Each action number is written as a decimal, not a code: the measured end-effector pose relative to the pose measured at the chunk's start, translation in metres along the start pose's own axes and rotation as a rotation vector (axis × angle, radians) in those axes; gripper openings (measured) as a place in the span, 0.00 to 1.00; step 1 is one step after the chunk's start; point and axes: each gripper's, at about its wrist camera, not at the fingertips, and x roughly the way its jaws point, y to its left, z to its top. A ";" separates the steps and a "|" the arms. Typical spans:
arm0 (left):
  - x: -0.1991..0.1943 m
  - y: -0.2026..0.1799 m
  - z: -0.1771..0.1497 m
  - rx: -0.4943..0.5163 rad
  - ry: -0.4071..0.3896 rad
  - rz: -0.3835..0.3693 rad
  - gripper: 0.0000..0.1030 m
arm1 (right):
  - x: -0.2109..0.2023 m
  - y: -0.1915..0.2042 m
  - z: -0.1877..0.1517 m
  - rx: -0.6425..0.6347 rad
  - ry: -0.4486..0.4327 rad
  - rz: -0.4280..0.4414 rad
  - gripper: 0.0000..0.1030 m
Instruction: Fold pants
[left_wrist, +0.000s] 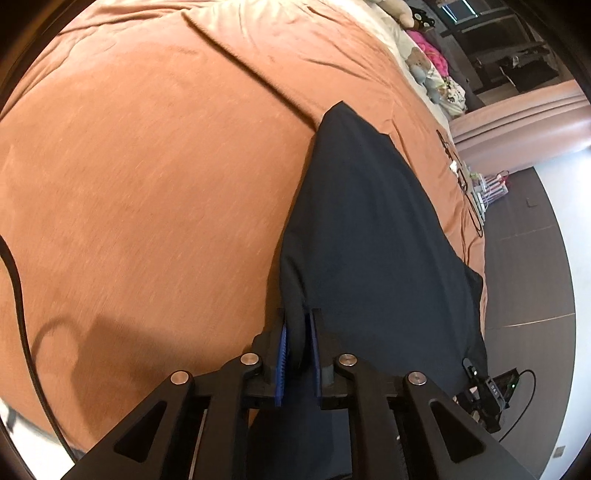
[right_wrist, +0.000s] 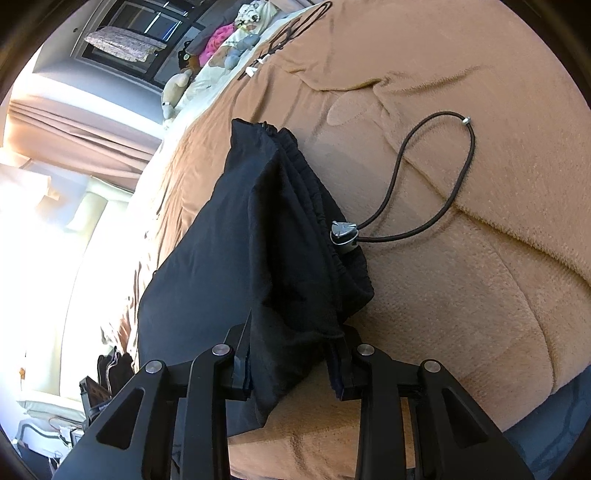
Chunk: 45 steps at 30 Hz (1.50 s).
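Note:
Dark navy pants (left_wrist: 369, 229) lie lengthwise in a long folded strip on an orange-brown blanket (left_wrist: 147, 166). My left gripper (left_wrist: 298, 332) sits at the near end of the strip. Its blue pads (left_wrist: 282, 347) stand slightly apart, with a fold of the fabric loose between them. In the right wrist view the pants (right_wrist: 240, 240) show their gathered elastic waistband, a grey cord lock (right_wrist: 343, 232) and a black drawcord loop (right_wrist: 436, 147) trailing over the blanket (right_wrist: 461, 277). My right gripper (right_wrist: 291, 354) is shut on a thick bunch of the fabric at the near edge.
Stuffed toys and a pink item (left_wrist: 424, 66) lie at the far end of the bed. The bed's edge drops to a dark floor (left_wrist: 535, 258) on the right. A black cable (left_wrist: 14, 295) hangs at the left. Curtains (right_wrist: 74, 122) and a bright window stand beyond the bed.

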 end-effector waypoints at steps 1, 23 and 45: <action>-0.002 0.002 -0.002 -0.002 0.001 -0.004 0.17 | -0.001 0.000 -0.001 -0.002 0.000 0.000 0.26; -0.027 0.036 -0.077 -0.093 0.010 -0.131 0.24 | -0.036 0.012 -0.041 -0.088 -0.058 -0.063 0.26; -0.020 0.044 -0.075 -0.216 -0.069 -0.199 0.28 | -0.019 0.163 -0.135 -0.552 0.018 -0.079 0.26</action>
